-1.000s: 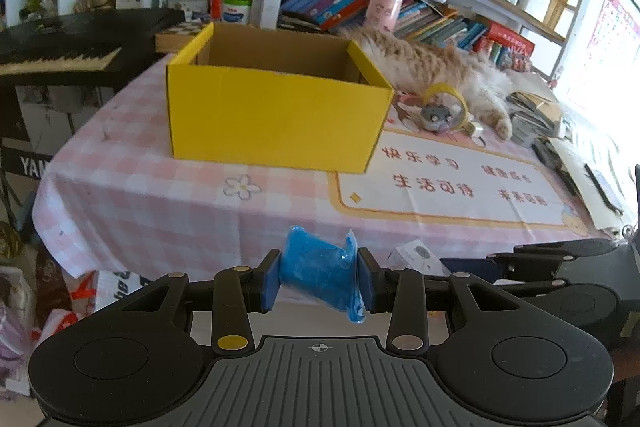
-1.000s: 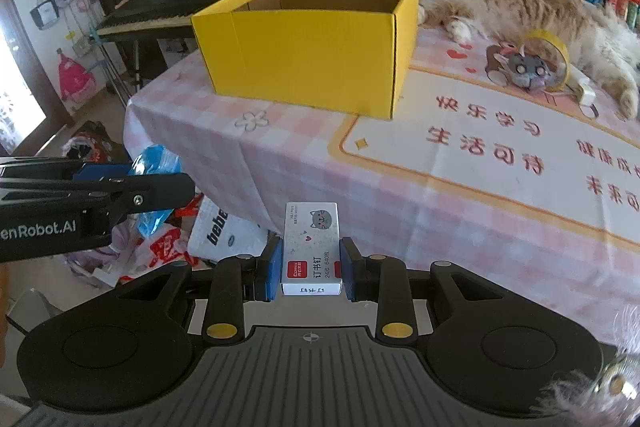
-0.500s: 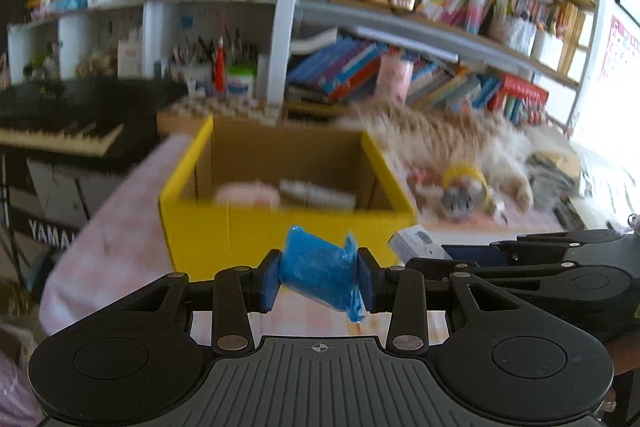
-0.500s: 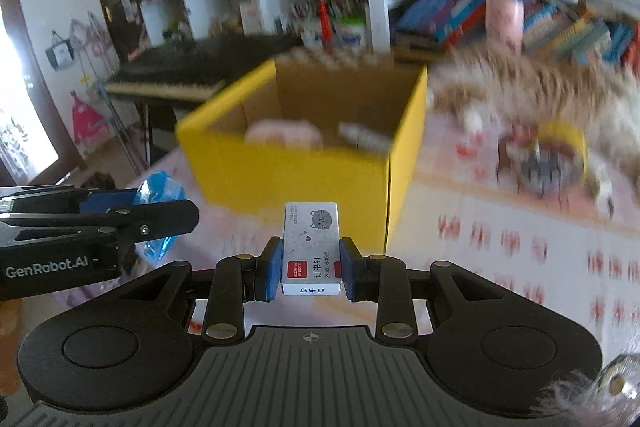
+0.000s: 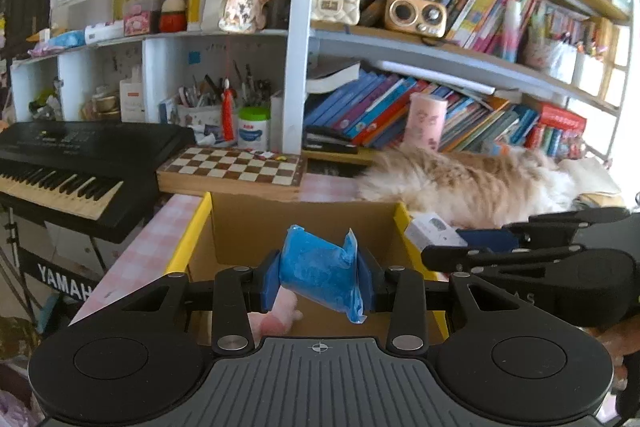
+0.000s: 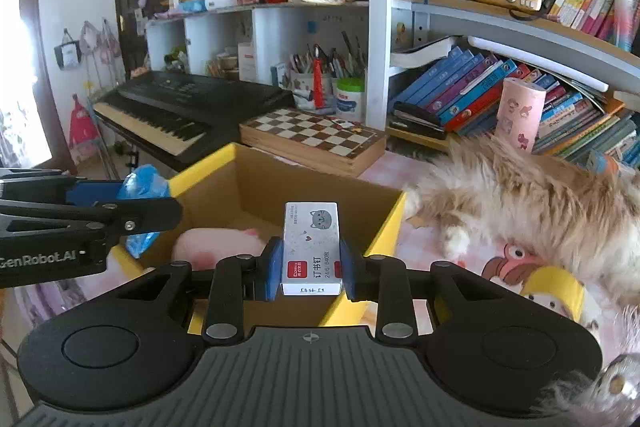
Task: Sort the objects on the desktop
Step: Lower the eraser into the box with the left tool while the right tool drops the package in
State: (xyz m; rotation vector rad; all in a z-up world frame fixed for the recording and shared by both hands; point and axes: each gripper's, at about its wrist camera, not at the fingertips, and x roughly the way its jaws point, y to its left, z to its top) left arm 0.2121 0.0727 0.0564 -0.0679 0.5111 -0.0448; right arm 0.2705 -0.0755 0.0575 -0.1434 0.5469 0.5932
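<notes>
Here the left tongs (image 5: 318, 277) are clamped on a crumpled blue plastic packet (image 5: 320, 277), its blue pads pressing both sides. Just beyond and below them lies the open yellow cardboard box (image 5: 188, 239), and a soft pink item (image 5: 276, 319) on the box floor shows under the packet.

The right tongs (image 6: 310, 269) are closed on a small white staple box (image 6: 311, 247) with a grey cat face printed on it (red label toward the camera), held upright between the pads. They hang at the box's near right corner; the yellow cardboard box (image 6: 390, 227) opens ahead and to their left, with the pink item (image 6: 218, 245) inside. From this view the left tongs (image 6: 138, 203) reach in from the left, level with the box rim, the blue packet (image 6: 142, 187) pinched in them.

On the pink checked bench (image 5: 132, 251) a long-haired ginger cat (image 6: 532, 203) lies to the right of the right tongs, beside the box. A wooden chessboard (image 6: 316, 137) sits beyond the box, with a black keyboard (image 5: 60, 167) left of it.
</notes>
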